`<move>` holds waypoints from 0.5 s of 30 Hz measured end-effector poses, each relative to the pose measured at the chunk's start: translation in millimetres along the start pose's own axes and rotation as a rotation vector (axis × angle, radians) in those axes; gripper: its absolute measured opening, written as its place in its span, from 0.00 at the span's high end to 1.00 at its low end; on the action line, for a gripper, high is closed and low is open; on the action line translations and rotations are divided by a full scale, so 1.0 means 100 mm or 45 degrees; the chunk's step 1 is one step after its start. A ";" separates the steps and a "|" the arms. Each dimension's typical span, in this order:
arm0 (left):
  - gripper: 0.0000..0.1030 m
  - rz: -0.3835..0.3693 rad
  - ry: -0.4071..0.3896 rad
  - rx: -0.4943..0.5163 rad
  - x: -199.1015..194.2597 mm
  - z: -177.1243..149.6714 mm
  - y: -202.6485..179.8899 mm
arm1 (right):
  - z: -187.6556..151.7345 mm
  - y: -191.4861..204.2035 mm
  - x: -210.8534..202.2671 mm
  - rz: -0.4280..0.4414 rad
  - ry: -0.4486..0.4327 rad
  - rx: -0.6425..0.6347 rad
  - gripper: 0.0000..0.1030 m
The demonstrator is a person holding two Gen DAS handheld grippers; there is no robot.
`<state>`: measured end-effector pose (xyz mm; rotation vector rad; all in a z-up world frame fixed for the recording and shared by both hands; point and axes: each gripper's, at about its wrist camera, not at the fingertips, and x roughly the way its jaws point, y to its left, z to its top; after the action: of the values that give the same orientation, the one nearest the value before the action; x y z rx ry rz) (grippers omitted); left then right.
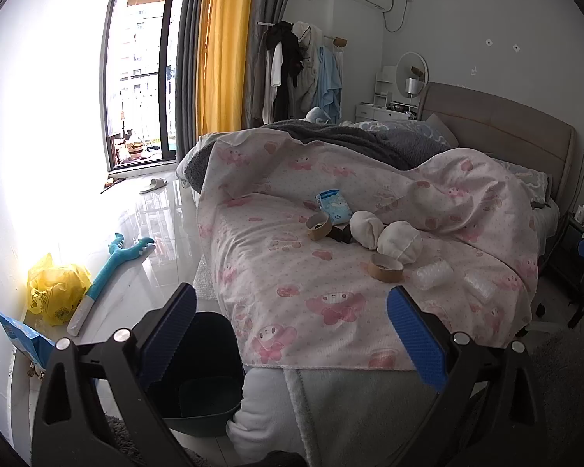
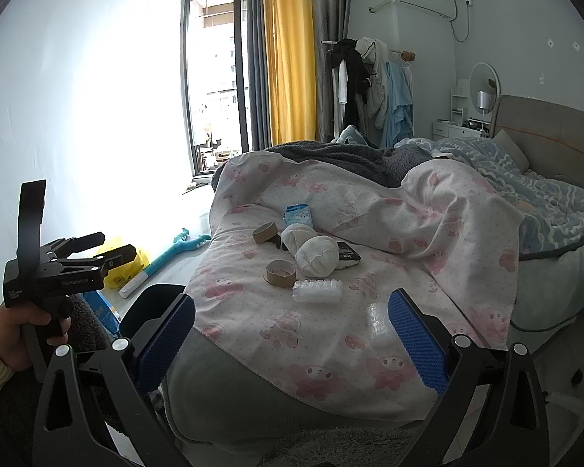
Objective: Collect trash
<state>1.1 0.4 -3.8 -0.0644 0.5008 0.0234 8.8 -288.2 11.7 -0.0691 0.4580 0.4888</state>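
1. Right gripper (image 2: 292, 334) is gaping wide, gripping nothing; bubble wrap (image 2: 378, 321) is lying just beside its right finger.
2. Left gripper (image 1: 292, 334), equally spread, is hovering over the bin (image 1: 198, 369).
3. Farther along the bed (image 2: 331, 350), tape rolls (image 2: 281, 272) are waiting.

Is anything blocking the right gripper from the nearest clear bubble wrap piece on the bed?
Nothing visible does. The open right gripper faces the small clear bubble wrap piece lying on the pink patterned bedsheet, just inside its right finger, with only bare sheet between.

Two tape cores (image 2: 280, 272) (image 2: 265, 232), two bubble-wrap pieces (image 2: 317, 291) (image 2: 378, 323), two socks (image 2: 317, 255) (image 2: 298, 234).
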 end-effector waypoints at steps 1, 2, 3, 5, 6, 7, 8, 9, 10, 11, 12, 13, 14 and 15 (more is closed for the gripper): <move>0.03 0.000 0.000 0.000 0.00 0.00 0.00 | 0.00 0.01 0.00 0.000 0.000 0.000 0.03; 0.03 0.000 0.000 -0.001 0.00 0.00 0.00 | 0.00 0.00 0.00 0.000 0.000 0.000 0.03; 0.03 0.001 0.000 0.000 0.00 0.00 0.00 | 0.00 0.00 0.00 0.000 0.000 0.000 0.03; 0.03 0.000 0.000 0.000 0.00 0.00 0.00 | 0.00 0.00 0.00 0.000 0.000 0.000 0.03; 0.03 0.000 0.000 -0.001 0.00 0.00 0.00 | 0.00 0.00 0.00 0.000 0.000 0.001 0.03; 0.03 0.000 0.000 0.000 0.00 0.00 0.00 | 0.00 0.00 0.00 0.001 0.000 0.001 0.03; 0.03 0.000 0.000 0.000 0.00 0.00 0.00 | 0.00 0.00 0.00 0.001 0.000 0.001 0.03; 0.03 0.000 0.000 0.000 0.00 0.00 0.00 | 0.00 0.00 0.00 0.000 0.000 0.001 0.03; 0.03 0.000 0.000 0.001 0.00 0.00 0.00 | 0.00 0.00 0.00 0.001 0.000 0.001 0.03; 0.03 0.000 0.000 0.000 0.00 0.00 0.00 | 0.00 0.01 0.00 0.000 0.001 -0.001 0.03; 0.03 0.000 0.000 0.000 0.00 0.00 0.00 | 0.00 0.00 0.00 0.000 0.001 0.000 0.03; 0.03 0.000 0.001 0.000 0.00 0.00 0.00 | 0.00 0.00 0.00 0.000 0.001 0.000 0.03; 0.03 0.001 0.000 0.000 0.00 0.00 0.00 | 0.00 0.00 0.00 0.001 0.001 0.001 0.03; 0.03 0.001 0.000 0.000 0.00 0.00 0.00 | 0.00 0.00 0.00 0.001 0.001 0.001 0.03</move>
<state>1.1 0.1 -3.2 -0.0640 0.5010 0.0244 8.8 -287.7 11.8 -0.0682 0.4589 0.4890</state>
